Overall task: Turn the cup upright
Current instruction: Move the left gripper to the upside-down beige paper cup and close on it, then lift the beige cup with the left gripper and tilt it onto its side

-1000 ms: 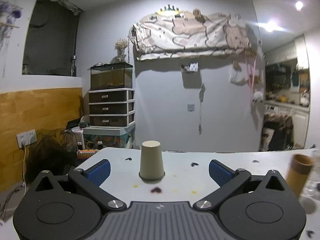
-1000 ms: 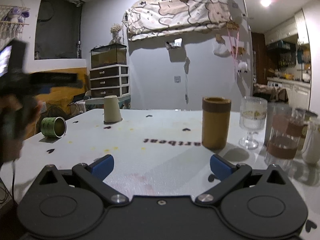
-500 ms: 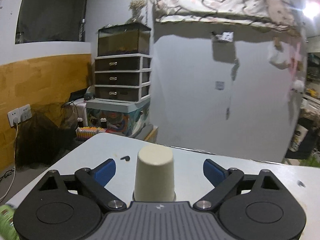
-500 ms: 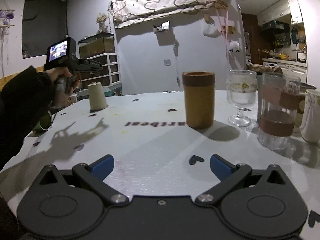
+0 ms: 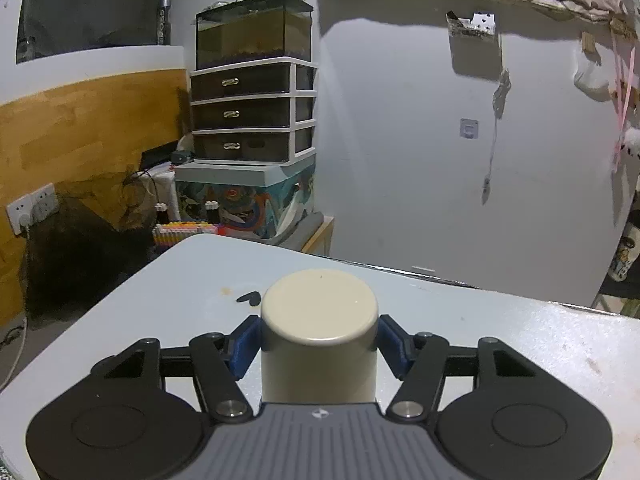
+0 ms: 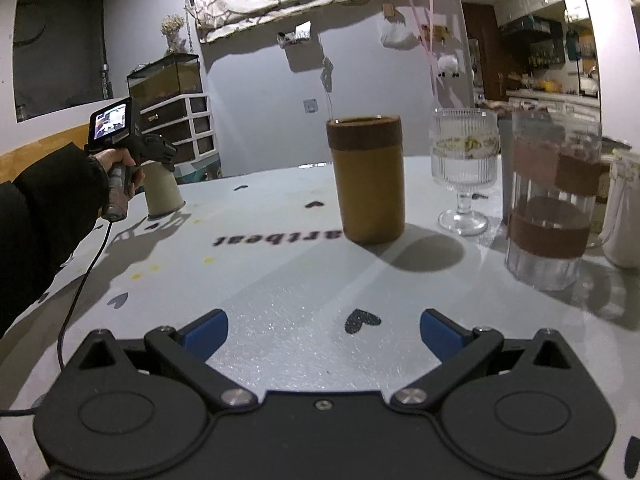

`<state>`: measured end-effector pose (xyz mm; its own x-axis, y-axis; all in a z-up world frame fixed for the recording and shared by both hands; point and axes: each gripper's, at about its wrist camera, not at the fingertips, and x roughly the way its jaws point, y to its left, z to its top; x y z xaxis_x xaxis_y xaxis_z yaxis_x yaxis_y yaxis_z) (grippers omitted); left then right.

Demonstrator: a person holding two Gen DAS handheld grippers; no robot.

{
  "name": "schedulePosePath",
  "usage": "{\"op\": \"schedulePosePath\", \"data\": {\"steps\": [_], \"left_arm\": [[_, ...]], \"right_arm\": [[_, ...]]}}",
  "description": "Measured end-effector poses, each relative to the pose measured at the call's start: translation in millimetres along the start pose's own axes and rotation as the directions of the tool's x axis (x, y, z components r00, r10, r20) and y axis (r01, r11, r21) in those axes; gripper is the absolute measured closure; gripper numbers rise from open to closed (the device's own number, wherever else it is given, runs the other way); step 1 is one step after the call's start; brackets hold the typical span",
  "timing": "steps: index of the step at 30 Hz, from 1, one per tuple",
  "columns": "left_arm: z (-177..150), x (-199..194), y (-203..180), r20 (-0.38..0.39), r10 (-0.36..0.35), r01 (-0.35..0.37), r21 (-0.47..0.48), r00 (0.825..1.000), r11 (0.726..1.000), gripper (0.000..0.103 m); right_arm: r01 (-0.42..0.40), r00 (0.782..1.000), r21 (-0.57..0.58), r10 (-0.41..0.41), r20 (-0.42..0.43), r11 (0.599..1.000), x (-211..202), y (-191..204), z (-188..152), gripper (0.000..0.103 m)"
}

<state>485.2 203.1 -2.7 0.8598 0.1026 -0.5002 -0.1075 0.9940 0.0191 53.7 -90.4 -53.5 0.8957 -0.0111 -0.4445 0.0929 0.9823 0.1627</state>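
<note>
Now we clamp the left tongs (image 5: 319, 344) on the inverted cup (image 5: 319, 336) | our right tongs (image 6: 322, 330) gape apart | counter (image 6: 280, 280) lettering reads "artbeat" upside down.

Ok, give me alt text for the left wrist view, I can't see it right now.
The left gripper has its blue pads against both sides of an upside-down cream cup, which stands on the white table. Behind are a grey wall and a drawer unit topped by a tank.
</note>
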Motion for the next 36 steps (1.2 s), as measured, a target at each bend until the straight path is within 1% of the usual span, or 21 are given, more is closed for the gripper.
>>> {"op": "schedulePosePath", "data": {"steps": [2, 5, 9, 12, 15, 18, 21, 24, 25, 27, 30, 31, 34, 36], "left_arm": [[-0.1, -3.3, -2.3, -0.005, -0.002, 0.002, 0.014, 1.000, 1.000, 0.040], [-3.1, -15.1, -4.9, -0.019, -0.027, 0.028, 0.042, 0.999, 0.999, 0.040], [-17.9, -46.3, -10.4, -0.046, -0.108, 0.112, 0.095, 0.993, 0.989, 0.040], [-33.9, -81.1, -19.5, -0.058, -0.182, 0.189, 0.160, 0.982, 0.969, 0.040], [-54.3, -122.9, -30.1, -0.056, -0.270, 0.275, 0.230, 0.961, 0.934, 0.040], [-75.5, -165.3, -40.6, -0.065, -0.374, 0.377, 0.266, 0.925, 0.887, 0.040], [-98.7, -201.6, -54.2, -0.071, -0.458, 0.457, 0.295, 0.886, 0.839, 0.040], [-124.3, -234.2, -70.6, -0.097, -0.554, 0.553, 0.320, 0.827, 0.769, 0.040], [-133.7, -246.0, -76.3, -0.107, -0.587, 0.586, 0.327, 0.803, 0.742, 0.040], [-147.6, -265.9, -81.9, -0.118, -0.632, 0.629, 0.344, 0.766, 0.697, 0.040], [-164.4, -291.0, -87.9, -0.130, -0.681, 0.672, 0.371, 0.721, 0.641, 0.040], [-169.2, -299.6, -88.9, -0.135, -0.699, 0.689, 0.377, 0.702, 0.619, 0.040], [-175.5, -317.1, -86.1, -0.133, -0.733, 0.717, 0.382, 0.667, 0.583, 0.040], [-176.6, -326.7, -82.3, -0.120, -0.750, 0.728, 0.378, 0.651, 0.572, 0.040]], "right_arm": [[-0.006, 1.000, 0.005, 0.006, -0.008, 1.000, 1.3, -0.5, 0.2, 0.000], [-0.007, 1.000, 0.002, 0.007, -0.007, 1.000, 1.1, 0.4, 0.0, 0.000], [-0.008, 1.000, 0.020, 0.008, 0.014, 1.000, -2.6, -1.7, -0.3, 0.000], [-0.013, 1.000, 0.029, 0.013, 0.026, 0.999, -6.4, -3.0, -0.3, 0.000], [-0.020, 0.999, 0.026, 0.019, 0.035, 0.999, -11.9, -1.6, -1.2, 0.000], [-0.033, 0.998, 0.018, 0.032, 0.045, 0.999, -19.7, 0.9, -3.9, 0.000], [-0.044, 0.998, 0.007, 0.043, 0.052, 0.999, -26.1, 4.0, -6.4, 0.000], [-0.046, 0.998, 0.002, 0.046, 0.048, 0.999, -27.6, 7.4, -8.3, 0.000], [-0.040, 0.998, 0.001, 0.040, 0.044, 0.999, -27.3, 8.5, -8.9, 0.000], [-0.024, 0.999, -0.009, 0.025, 0.032, 1.000, -27.3, 11.3, -9.4, 0.000], [-0.012, 0.999, -0.024, 0.012, 0.030, 1.000, -30.1, 14.6, -10.5, 0.000], [-0.009, 0.999, -0.028, 0.009, 0.030, 1.000, -30.8, 15.3, -10.9, 0.000], [0.018, 1.000, -0.036, -0.018, 0.021, 0.999, -28.7, 16.8, -12.7, 0.000], [0.029, 1.000, -0.035, -0.028, 0.008, 0.999, -25.4, 17.9, -13.9, 0.000]]}}
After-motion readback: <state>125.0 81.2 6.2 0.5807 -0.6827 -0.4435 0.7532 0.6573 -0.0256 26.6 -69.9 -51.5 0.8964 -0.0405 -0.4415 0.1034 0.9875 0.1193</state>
